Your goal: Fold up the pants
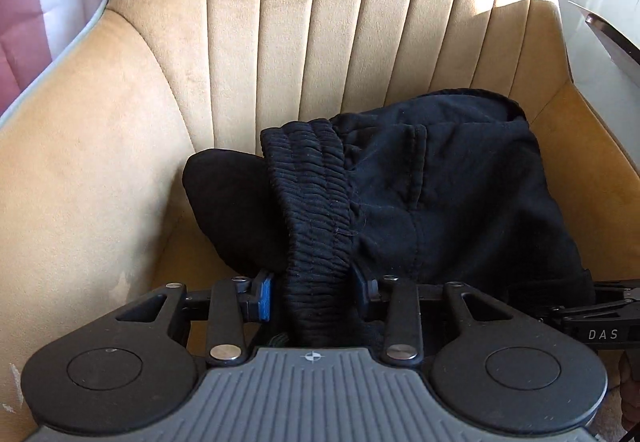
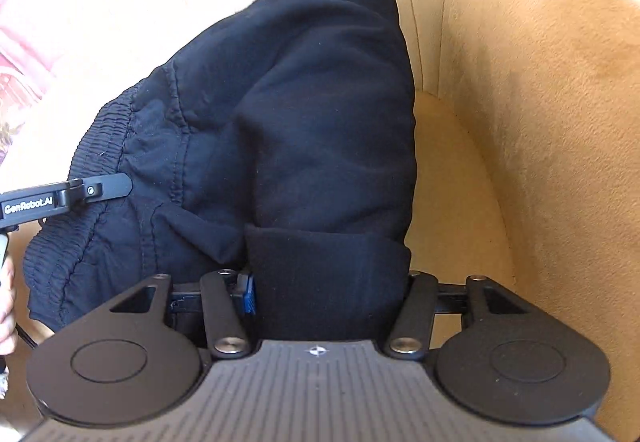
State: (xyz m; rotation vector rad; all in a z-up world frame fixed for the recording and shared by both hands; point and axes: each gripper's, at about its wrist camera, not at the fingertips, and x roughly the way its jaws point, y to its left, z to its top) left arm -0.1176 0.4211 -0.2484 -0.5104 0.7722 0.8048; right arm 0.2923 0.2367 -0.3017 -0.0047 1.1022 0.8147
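Black pants (image 1: 440, 181) bunched on the seat of a tan armchair (image 1: 120, 161), leaning against the ribbed backrest toward 12 o'clock. Left gripper (image 1: 316, 294) at 6 o'clock in its own view, jaws clamped on the ribbed waistband (image 1: 316, 201), blue pads pressed to either side of the elastic. Right gripper (image 2: 328, 294) likewise low at 6 o'clock in its view, jaws closed on a thick fold of plain cloth (image 2: 328, 274), likely a doubled leg section; only the near blue pad shows, the far one hidden behind fabric. Probably mid-fold, with the bundle held at two points. To do it well: keep both grips firm and level, pull gently apart toward 9 and 3 o'clock to take out slack, then lay the held edge over toward 12 o'clock so the layers stack squarely. Worth watching: thick elastic slipping from the pads, and loose cloth at 9 o'clock of the waistband spilling out. Cramped curved seat, so short, low motions preferable to wide sweeps.
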